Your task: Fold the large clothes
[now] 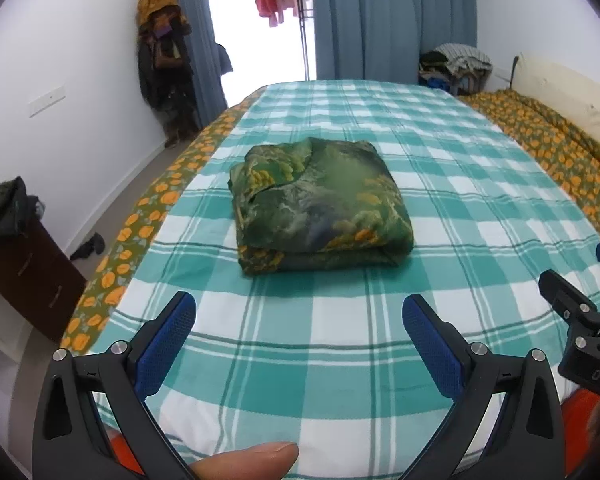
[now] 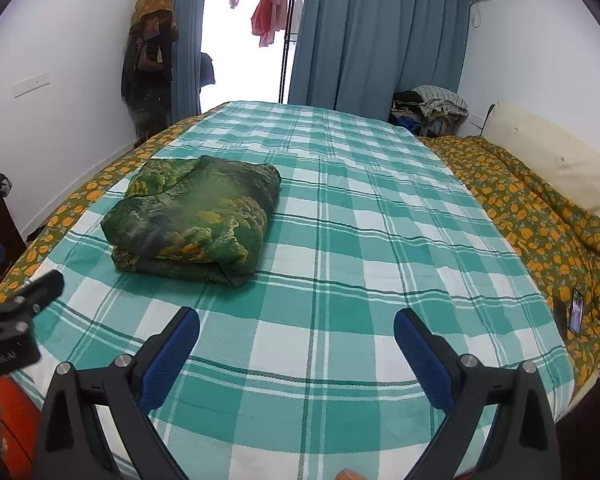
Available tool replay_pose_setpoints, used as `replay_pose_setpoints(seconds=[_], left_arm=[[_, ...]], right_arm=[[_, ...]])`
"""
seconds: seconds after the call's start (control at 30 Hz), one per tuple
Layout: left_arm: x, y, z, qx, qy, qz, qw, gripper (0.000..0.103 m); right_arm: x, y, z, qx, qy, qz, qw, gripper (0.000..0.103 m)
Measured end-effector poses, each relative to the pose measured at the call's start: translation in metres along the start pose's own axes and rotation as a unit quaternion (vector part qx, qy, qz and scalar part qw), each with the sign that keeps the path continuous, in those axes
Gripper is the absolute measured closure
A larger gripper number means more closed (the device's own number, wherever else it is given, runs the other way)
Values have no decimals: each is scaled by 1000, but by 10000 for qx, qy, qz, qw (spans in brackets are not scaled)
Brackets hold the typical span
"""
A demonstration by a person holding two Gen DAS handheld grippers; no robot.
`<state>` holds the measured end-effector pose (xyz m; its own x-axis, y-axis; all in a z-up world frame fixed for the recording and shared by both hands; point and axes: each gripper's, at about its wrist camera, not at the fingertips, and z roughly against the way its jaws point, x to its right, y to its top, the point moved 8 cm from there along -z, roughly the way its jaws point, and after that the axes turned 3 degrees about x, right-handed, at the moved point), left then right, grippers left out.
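Ahead, folded green garment on checked sheet (2 grippers spread, empty)

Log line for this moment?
garment: folded, on bed sheet | left tongs: open, empty | right tongs: open, empty | contact: none

folded garment: 1 | gripper: 2, left gripper, right gripper

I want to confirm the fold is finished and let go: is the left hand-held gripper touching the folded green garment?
Apart. The left wrist view shows the left hand-held gripper open, with bare checked sheet between its fingertips and the folded green garment.
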<state>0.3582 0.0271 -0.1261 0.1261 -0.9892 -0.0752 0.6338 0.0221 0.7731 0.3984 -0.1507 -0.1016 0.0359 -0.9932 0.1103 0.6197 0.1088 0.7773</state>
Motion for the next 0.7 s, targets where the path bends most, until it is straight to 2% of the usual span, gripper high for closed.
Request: replay_pose_setpoints(seconds=[0.4, 0.7], left_arm=[[-2, 10, 18, 91, 27, 110, 9999, 1], [-3, 11, 17, 79, -12, 160, 9998, 1]], right_arm=[[-5, 1, 18, -18, 135, -42, 9999, 4], [-5, 2, 22, 9, 117, -34, 9999, 4]])
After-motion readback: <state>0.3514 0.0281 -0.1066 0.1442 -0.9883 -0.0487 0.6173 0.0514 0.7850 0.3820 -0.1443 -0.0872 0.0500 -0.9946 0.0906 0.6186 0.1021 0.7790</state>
